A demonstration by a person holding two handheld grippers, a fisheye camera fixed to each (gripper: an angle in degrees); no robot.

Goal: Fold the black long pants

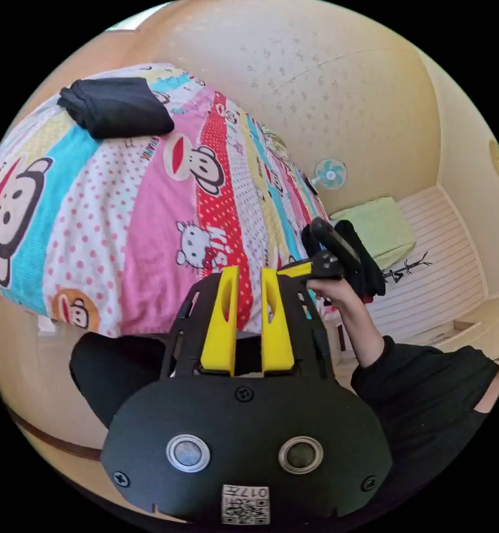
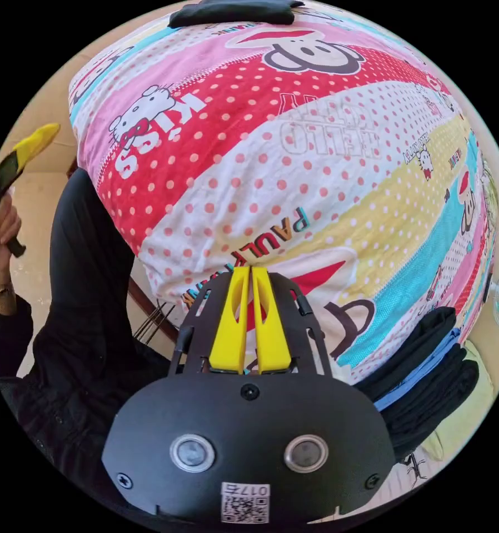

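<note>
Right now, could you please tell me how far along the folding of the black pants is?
The black pants already lie folded in a compact bundle on the cartoon bedsheet. Nothing is in hand: the left tongs stand slightly apart and the right tongs are closed, both empty. A stack of dark clothes sits at the bed's edge; little seems left.

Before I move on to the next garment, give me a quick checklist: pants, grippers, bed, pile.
1. Black pants folded into a compact bundle on the bedspread: ok.
2. Left gripper holds nothing, jaws slightly apart: ok.
3. Right gripper holds nothing, jaws closed together: ok.
4. Folded bundle lies apart from both grippers: ok.
5. Stack of dark clothes at the bed's edge within reach: cannot tell.
6. Bundle's folds even all round: cannot tell, far side hidden.
</note>
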